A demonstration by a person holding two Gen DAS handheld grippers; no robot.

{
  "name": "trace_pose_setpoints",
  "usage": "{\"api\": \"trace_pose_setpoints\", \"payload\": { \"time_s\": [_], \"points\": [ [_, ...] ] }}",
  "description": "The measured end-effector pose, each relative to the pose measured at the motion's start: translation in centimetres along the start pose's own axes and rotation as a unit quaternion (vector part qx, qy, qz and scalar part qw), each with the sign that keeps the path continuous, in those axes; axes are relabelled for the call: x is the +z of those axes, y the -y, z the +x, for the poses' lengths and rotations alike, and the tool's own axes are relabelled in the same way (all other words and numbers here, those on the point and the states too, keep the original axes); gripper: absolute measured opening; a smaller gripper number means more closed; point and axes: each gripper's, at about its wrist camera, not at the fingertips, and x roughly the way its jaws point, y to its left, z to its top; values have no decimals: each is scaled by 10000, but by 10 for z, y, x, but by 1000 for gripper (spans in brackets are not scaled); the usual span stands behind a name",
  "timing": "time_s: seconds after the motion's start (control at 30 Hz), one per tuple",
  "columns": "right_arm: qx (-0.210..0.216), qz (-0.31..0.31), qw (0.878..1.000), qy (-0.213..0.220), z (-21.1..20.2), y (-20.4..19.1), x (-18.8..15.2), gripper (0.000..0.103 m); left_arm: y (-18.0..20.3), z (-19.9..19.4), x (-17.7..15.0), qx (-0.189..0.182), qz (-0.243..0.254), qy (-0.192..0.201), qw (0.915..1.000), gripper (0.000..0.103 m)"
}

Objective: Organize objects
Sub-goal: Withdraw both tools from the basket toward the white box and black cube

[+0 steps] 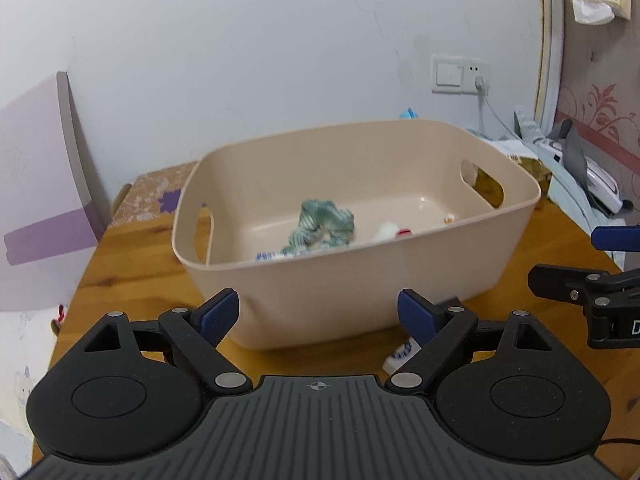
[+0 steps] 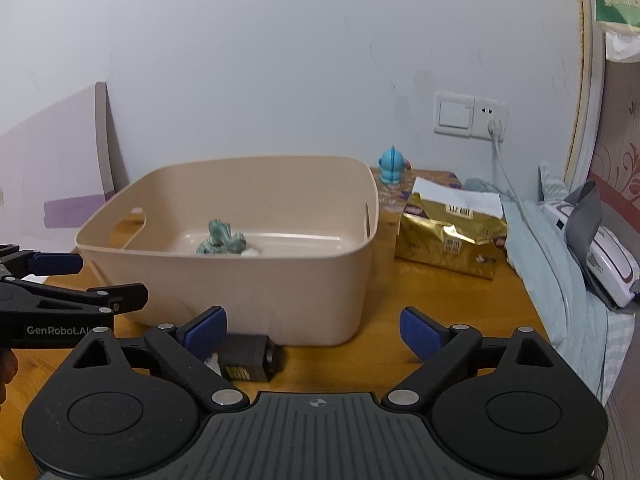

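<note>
A beige plastic bin (image 1: 360, 280) with cut-out handles fills the centre of the frame on a wooden tabletop (image 1: 132, 264). A green striped scrunchie (image 1: 326, 222) lies inside it. The left claw (image 1: 318, 316) and the right claw (image 2: 312, 332) both gape wide, empty, at the bottom. A small black box (image 2: 248, 356) sits just before the bin.

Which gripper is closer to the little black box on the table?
Right. The right gripper has the black box just by its left finger, in front of the beige bin. The left gripper sits farther off, beside it.
</note>
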Motion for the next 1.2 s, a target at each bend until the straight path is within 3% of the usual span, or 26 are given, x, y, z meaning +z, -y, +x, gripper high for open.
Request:
{"api": "trace_pose_setpoints", "payload": {
  "time_s": [0.63,1.2],
  "points": [
    [-66,181,9980,-608,14,20,-41,100,20,18,-45,-202,-202,-511,9983,88],
    [-78,207,9952,-955,34,27,-66,101,43,37,-54,-463,-447,-886,9940,88]
  ]
}}
